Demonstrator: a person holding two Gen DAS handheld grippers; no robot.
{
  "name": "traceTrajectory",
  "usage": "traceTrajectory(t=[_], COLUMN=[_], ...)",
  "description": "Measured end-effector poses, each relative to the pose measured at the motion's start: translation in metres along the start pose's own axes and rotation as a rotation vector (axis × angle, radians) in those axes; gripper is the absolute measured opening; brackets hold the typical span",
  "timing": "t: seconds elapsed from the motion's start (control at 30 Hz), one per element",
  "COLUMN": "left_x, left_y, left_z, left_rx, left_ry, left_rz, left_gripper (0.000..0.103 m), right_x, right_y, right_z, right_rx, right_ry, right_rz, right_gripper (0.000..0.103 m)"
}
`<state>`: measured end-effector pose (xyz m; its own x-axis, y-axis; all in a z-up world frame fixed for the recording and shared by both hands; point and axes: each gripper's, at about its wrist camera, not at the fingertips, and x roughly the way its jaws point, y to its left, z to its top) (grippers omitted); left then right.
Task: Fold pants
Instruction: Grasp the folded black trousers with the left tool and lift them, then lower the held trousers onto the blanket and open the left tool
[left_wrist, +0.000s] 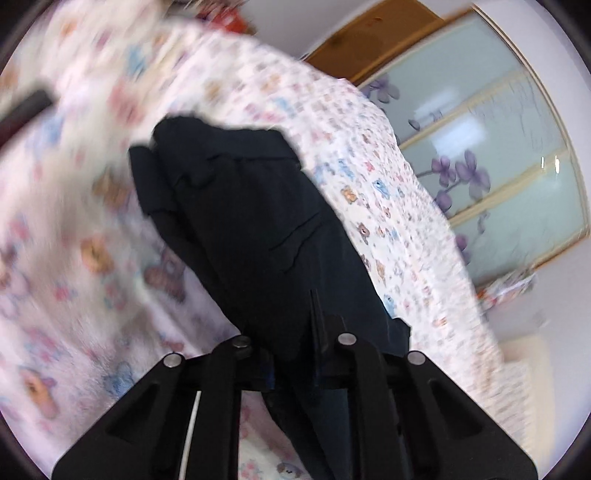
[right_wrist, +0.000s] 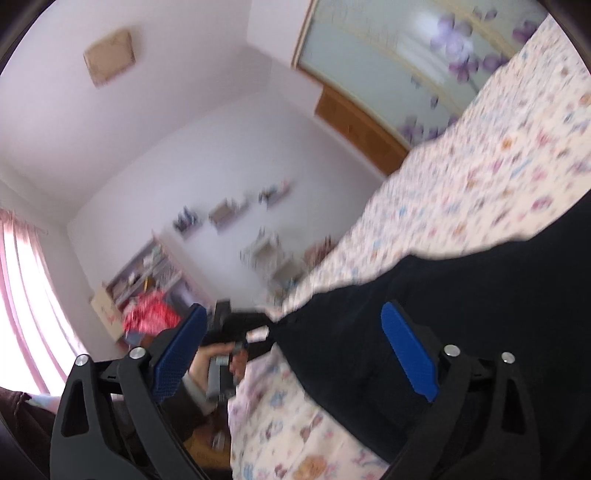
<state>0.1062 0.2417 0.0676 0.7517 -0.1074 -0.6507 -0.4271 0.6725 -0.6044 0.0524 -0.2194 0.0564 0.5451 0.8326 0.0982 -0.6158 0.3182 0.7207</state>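
the black pants (left_wrist: 255, 229) lie bunched in a long, rumpled mass on the bed (left_wrist: 388, 206), over its bear-print sheet, with one end gathered into the left gripper (left_wrist: 295, 332), whose fingers are closed on the cloth. in the right wrist view the pants (right_wrist: 424, 314) spread dark across the sheet (right_wrist: 480, 166), and the right gripper (right_wrist: 295, 350) stands wide, its blue pads (right_wrist: 410, 354) apart, one pad over the fabric and the other off past the bed's edge; it holds nothing.

the risk, as i judge it, is that a one-sided hold lets the loose end drag and twist, so a fold would come out crooked or trap wrinkles. if the right fingers close only on a top layer, the legs could slide out of line, and fabric near the bed's edge might slip off.

both views are smeared by motion. the waistband, hems and leg seams cannot be told apart in the black cloth, the left finger tips are buried in it, and how many layers are pinched is unclear. the far end of the pants is cut off in the right view.
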Motion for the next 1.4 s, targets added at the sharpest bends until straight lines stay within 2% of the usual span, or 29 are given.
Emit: traceTrajectory(t=[0.17, 0.27, 0.4, 0.53, 0.63, 0.7, 0.73, 0.8, 0.87, 0.97, 1.07, 1.1, 1.27, 1.4], left_x=[-0.02, -0.028, -0.039, -0.051, -0.051, -0.044, -0.035, -0.012, 0.009, 0.009, 0.011, 0.011, 0.017, 0.022], left_y=[-0.085, -0.133, -0.199, -0.245, -0.26, -0.261, -0.26, -0.254, -0.243, -0.239, -0.241, -0.242, -0.25, -0.256], left_z=[-0.011, -0.029, -0.078, -0.157, -0.219, -0.262, -0.286, -0.318, -0.34, -0.356, -0.35, -0.353, -0.382, -0.419], left_rx=[0.284, 0.442, 0.69, 0.927, 1.057, 1.156, 1.197, 1.246, 1.271, 1.341, 1.335, 1.36, 1.553, 1.823], left_ry=[-0.106, -0.154, -0.196, -0.172, -0.111, -0.051, 0.003, 0.09, 0.135, 0.095, 0.109, 0.099, 0.054, -0.076], left_rz=[0.098, 0.12, 0.082, -0.018, -0.124, -0.174, -0.197, -0.179, -0.157, -0.143, -0.157, -0.147, -0.055, 0.057], left_gripper=[0.012, 0.012, 0.012, 0.012, 0.012, 0.012, 0.012, 0.013, 0.014, 0.015, 0.015, 0.015, 0.017, 0.018], right_x=[-0.031, -0.048, -0.071, -0.094, -0.113, -0.128, -0.136, -0.151, -0.159, -0.157, -0.15, -0.151, -0.163, -0.169], right_y=[-0.011, -0.021, -0.03, -0.037, -0.035, -0.029, -0.025, -0.018, -0.016, -0.019, -0.023, -0.023, -0.015, -0.008], right_z=[0.013, 0.02, 0.026, 0.031, 0.033, 0.034, 0.034, 0.031, 0.03, 0.032, 0.034, 0.033, 0.027, 0.027], right_rx=[0.053, 0.106, 0.146, 0.168, 0.163, 0.128, 0.11, 0.076, 0.061, 0.078, 0.093, 0.094, 0.079, 0.056], right_ry=[-0.174, -0.26, -0.369, -0.476, -0.558, -0.631, -0.671, -0.741, -0.784, -0.779, -0.765, -0.771, -0.809, -0.824], right_rz=[-0.015, -0.029, -0.05, -0.08, -0.122, -0.169, -0.195, -0.242, -0.279, -0.287, -0.296, -0.301, -0.319, -0.327], right_gripper=[0.099, 0.099, 0.099, 0.099, 0.099, 0.099, 0.1, 0.102, 0.102, 0.102, 0.102, 0.102, 0.102, 0.102])
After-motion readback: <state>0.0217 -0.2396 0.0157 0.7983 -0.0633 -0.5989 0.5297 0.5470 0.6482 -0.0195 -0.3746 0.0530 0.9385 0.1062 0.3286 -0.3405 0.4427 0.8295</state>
